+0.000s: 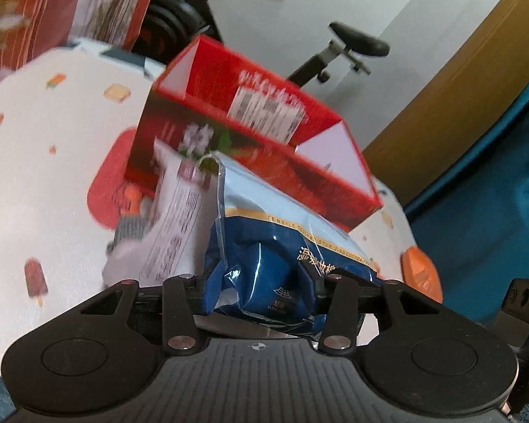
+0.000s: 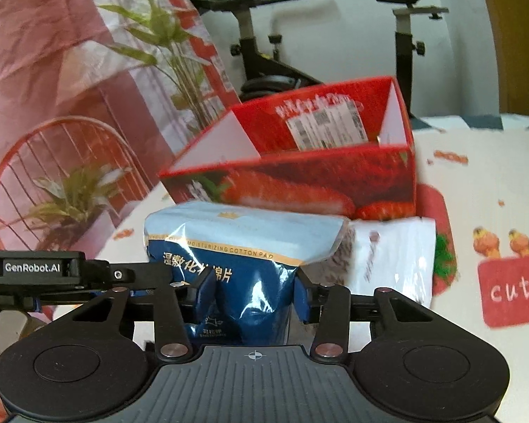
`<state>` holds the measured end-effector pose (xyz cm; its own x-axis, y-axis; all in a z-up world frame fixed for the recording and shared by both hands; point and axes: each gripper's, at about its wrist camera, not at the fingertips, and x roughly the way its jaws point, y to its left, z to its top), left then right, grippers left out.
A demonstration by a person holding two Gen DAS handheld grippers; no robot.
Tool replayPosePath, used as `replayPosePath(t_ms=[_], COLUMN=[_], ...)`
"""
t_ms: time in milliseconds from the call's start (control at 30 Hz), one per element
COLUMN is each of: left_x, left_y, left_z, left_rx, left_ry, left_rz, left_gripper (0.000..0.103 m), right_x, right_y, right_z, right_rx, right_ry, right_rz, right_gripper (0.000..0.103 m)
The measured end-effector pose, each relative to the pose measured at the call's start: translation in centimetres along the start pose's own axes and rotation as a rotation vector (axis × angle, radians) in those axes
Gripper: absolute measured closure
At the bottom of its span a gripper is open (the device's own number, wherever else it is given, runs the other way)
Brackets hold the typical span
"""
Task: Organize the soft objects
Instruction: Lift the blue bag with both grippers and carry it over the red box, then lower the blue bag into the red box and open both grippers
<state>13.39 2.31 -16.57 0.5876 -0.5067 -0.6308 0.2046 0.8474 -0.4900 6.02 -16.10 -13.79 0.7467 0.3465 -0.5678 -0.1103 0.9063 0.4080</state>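
A blue and pale-blue bag of cotton pads (image 1: 264, 246) (image 2: 236, 246) sits squeezed between the pads of my left gripper (image 1: 264, 289). My right gripper (image 2: 254, 292) is shut on the same bag from another side, creasing its lower blue part. The black body of the left gripper (image 2: 35, 268) reaches in from the left in the right wrist view; its tips are hidden there. Beside the bag lies a white packet (image 1: 176, 229) (image 2: 388, 253) with printed text. Just behind both stands an open red box (image 1: 264, 162) (image 2: 299, 176) with a label inside.
A white tablecloth (image 1: 35, 176) (image 2: 493, 183) with cartoon prints covers the table. A small grey and orange soft item (image 1: 130, 225) lies left of the white packet. An exercise bike (image 2: 257, 42) stands behind, with a pink plant-printed backdrop (image 2: 70, 70) to the left.
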Motion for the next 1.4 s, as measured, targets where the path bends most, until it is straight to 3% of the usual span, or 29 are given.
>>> replayPosePath(t_ms=[267, 433, 567, 733, 967, 1133, 1300, 1400], left_x=[-2.9, -1.8, 1.9, 7.5, 14.1, 16.8, 17.2, 17.1], left_y=[-2.6, -3.7, -3.5, -2.7, 0.5, 0.7, 1.6, 1.5], left_z=[4.6, 8.7, 12.6, 16.2, 16.7, 16.1, 15.7, 16.0], left_rx=[0.083, 0.131, 0.1, 0.098, 0.036, 0.099, 0.081, 0.084], left_ry=[-0.156, -0.207, -0.166, -0.063, 0.09, 0.199, 0.213, 0.198], left_rz=[-0.059, -0.064, -0.018, 0.025, 0.041, 0.112, 0.138, 0.135], left_gripper=[0.055, 0.055, 0.056, 0.056, 0.056, 0.059, 0.059, 0.059], right_x=[-2.4, -0.9, 3.3, 9.4, 16.4, 19.8, 21.5, 22.0], right_y=[2.3, 1.7, -0.3, -3.0, -8.0, -9.2, -8.8, -8.4], right_z=[6.4, 12.0, 16.0, 17.9, 17.2, 16.2, 15.9, 15.9], right_rx=[-0.108, -0.115, -0.064, 0.001, 0.112, 0.161, 0.153, 0.135], right_ry=[-0.134, -0.162, -0.09, -0.029, 0.135, 0.272, 0.403, 0.436], right_rz=[0.032, 0.055, 0.055, 0.013, -0.046, -0.103, -0.124, -0.139], right_gripper=[0.062, 0.062, 0.062, 0.063, 0.063, 0.065, 0.068, 0.068])
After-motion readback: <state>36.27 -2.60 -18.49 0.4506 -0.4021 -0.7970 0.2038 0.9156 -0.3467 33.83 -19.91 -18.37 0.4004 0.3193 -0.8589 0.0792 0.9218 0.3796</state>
